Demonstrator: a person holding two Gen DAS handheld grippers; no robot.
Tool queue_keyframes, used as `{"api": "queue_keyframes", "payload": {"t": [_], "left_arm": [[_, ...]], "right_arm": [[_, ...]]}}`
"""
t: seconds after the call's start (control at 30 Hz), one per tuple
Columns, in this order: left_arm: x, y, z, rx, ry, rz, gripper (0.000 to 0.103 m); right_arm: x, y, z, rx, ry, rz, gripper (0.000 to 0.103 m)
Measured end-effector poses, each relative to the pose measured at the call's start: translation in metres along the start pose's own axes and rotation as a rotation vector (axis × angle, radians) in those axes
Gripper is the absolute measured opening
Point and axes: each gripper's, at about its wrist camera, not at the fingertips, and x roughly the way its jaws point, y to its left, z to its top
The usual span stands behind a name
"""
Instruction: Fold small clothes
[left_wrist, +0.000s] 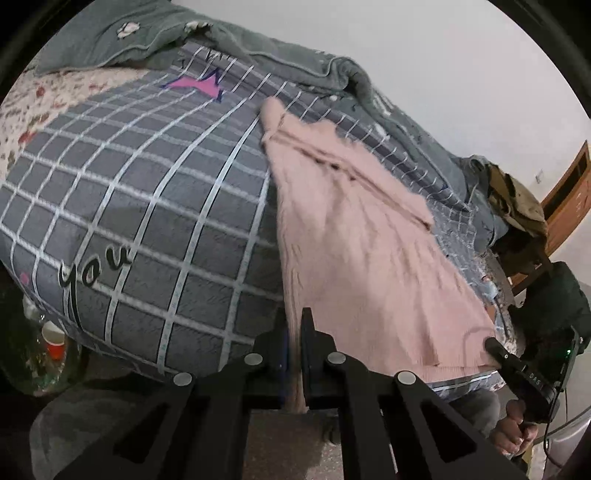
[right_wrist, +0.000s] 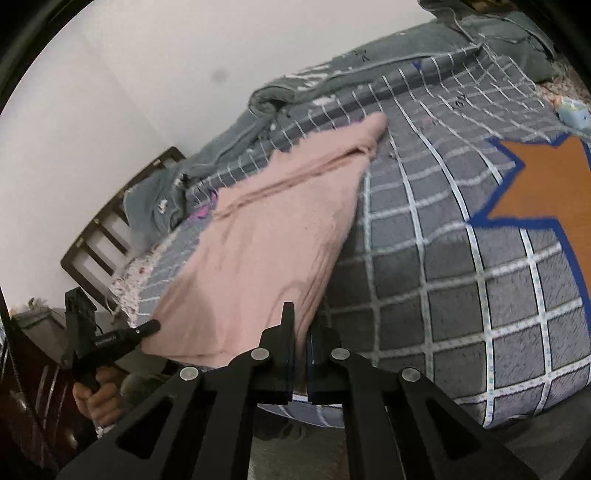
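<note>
Black linkage arms filled the foreground of each wrist view, and between them your 2 tongs were nearly closed on cloth. Your left gripper (left_wrist: 295, 332) pinched a strip of the pink sweater (left_wrist: 354, 236) at its near left edge; the strip ran down between the jaws and hung below them. Your right gripper (right_wrist: 300, 325) stood with its jaws almost together at the sweater's near right corner, pink fabric entering the narrow gap, so it appeared to grip that corner.

Position of the garment: the sweater (right_wrist: 273, 236) lay lengthwise on the grey checked bedspread (left_wrist: 147, 206), its hem at the near edge of the bed and its far end, with 1 sleeve laid across the body, reaching toward the rumpled grey-green quilt (left_wrist: 258, 48) by the wall. Each view also showed the opposite tool at the hem's other corner.

Handling, as a judgement: the fuzzy ribbed knit looked soft, light and limp, likely to sag and stretch between your 2 grips and to drag slightly on the bedspread. You were well placed at the 2 hem corners; taking several layers of the ribbed edge, rather than 1 loose loop, would have kept it from slipping or snagging.
</note>
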Motion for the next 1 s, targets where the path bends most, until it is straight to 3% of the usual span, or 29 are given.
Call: {"api": "queue_keyframes", "payload": {"t": [0.23,0.6,1.0], "left_arm": [[-0.02,-0.002,0.028,-0.105,0.006,-0.095,0.006],[-0.034,-0.05,0.097,-0.014,-0.067,-0.018,0.006],[0.013,-0.062,0.183,-0.037,-0.129,0.035,0.007]], "right_arm": [[-0.014,0.015,0.026,0.005,-0.032,0.044,0.004],[-0.019,0.038,0.097,0.002,-0.088,0.086,0.004],[0.029,0.027,0.185,0.041,-0.154,0.121,0.005]]}}
